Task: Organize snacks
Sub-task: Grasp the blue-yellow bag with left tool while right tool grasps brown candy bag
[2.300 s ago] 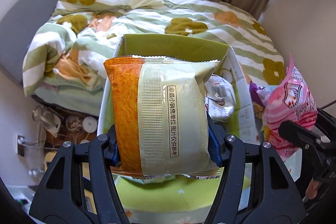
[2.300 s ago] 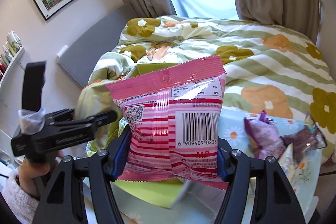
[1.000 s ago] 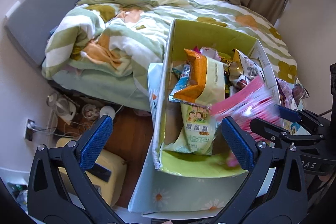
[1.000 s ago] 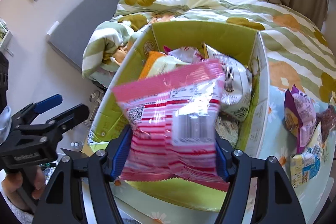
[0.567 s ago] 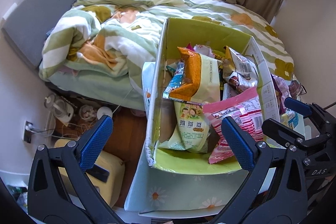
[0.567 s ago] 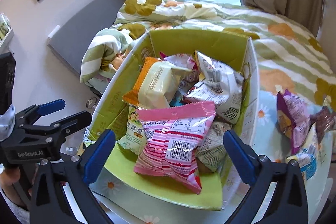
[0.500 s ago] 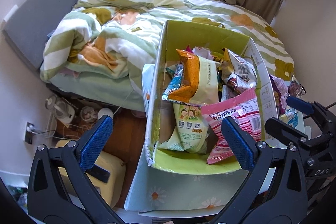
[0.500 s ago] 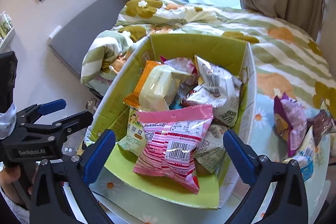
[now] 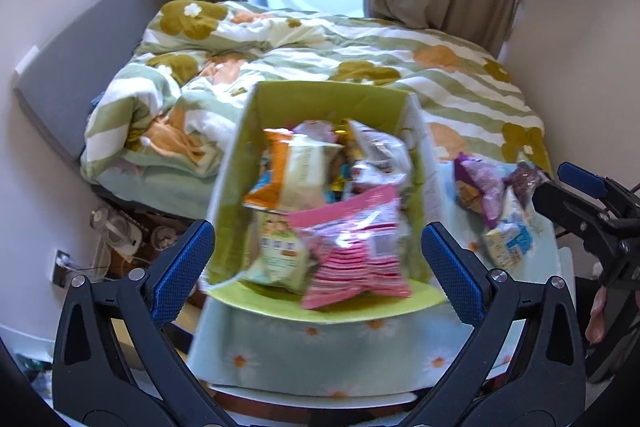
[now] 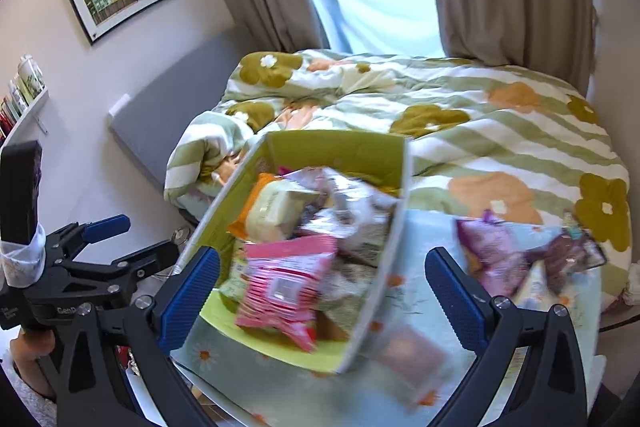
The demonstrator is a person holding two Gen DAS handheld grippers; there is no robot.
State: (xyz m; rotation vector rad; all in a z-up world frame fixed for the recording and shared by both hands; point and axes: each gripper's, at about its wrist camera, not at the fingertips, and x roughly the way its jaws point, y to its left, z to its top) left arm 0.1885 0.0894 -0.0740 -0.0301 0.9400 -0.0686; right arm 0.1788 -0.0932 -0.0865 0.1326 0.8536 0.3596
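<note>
The pink striped snack packet [image 9: 356, 243] is seen lying at the near end of the green-lined cardboard box [image 9: 320, 99], on top of the other packets, beside the orange-and-cream packet [image 9: 292, 171]. Nothing is held: the right gripper [image 10: 322, 291] is spread wide, its jaws having just been opening, and the left gripper [image 9: 318, 259] is spread wide too. One box is counted. Roughly four loose packets [image 10: 532, 259] are left on the daisy-print tablecloth [image 10: 416, 239], blurred. The next pickup would best be made squarely across a packet's middle, one per gripper.
</note>
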